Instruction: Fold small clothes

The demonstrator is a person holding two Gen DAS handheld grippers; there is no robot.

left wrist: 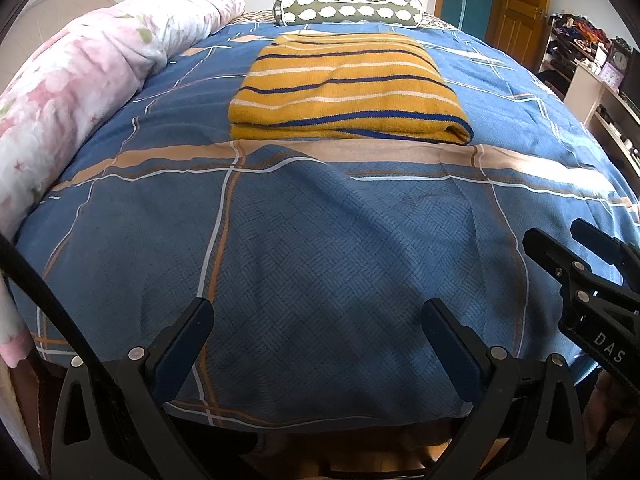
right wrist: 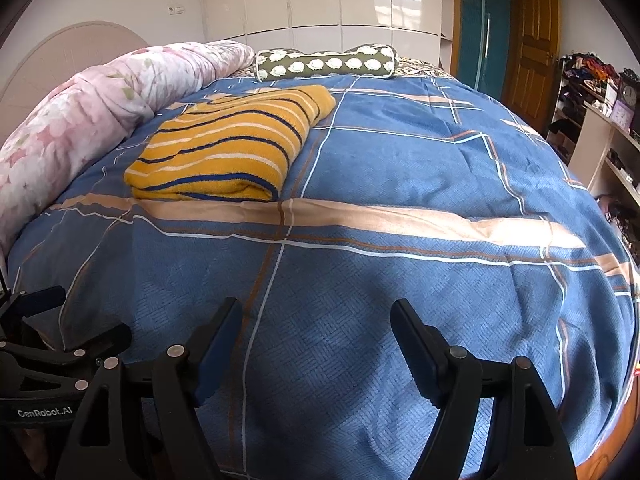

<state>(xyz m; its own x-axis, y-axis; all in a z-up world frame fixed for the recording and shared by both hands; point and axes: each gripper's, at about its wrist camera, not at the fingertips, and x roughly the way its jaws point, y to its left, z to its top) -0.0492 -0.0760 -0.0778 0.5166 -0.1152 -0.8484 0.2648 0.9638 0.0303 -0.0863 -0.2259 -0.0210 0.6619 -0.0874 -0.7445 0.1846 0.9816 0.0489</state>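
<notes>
A bed (left wrist: pixel 320 240) covered by a blue bedspread (right wrist: pixel 400 152) with tan bands and thin white lines fills both views, and a rolled pink floral quilt (left wrist: pixel 80 92) runs along its left edge. At the far edge lies a green bolster pillow (left wrist: pixel 348 12) printed with white shapes. The task's thing, a mustard-yellow striped garment (left wrist: pixel 344 88), lies folded into a flat, thick rectangle on the far half of the bed, just beyond the wide tan band, its layered folded edge facing the cameras; thin dark blue and white stripes cross it, and its fabric looks fuzzy. The left wrist view shows it near the middle of the bed's width, while the right wrist view puts it toward the quilt side and shows much bare bedspread out to the right edge. The left gripper (left wrist: pixel 320 336) hangs over the near edge of the bed with jaws spread wide and nothing between them; the right gripper (right wrist: pixel 316 340) stands likewise wide and empty beside it. Each view catches the other gripper at its border.
</notes>
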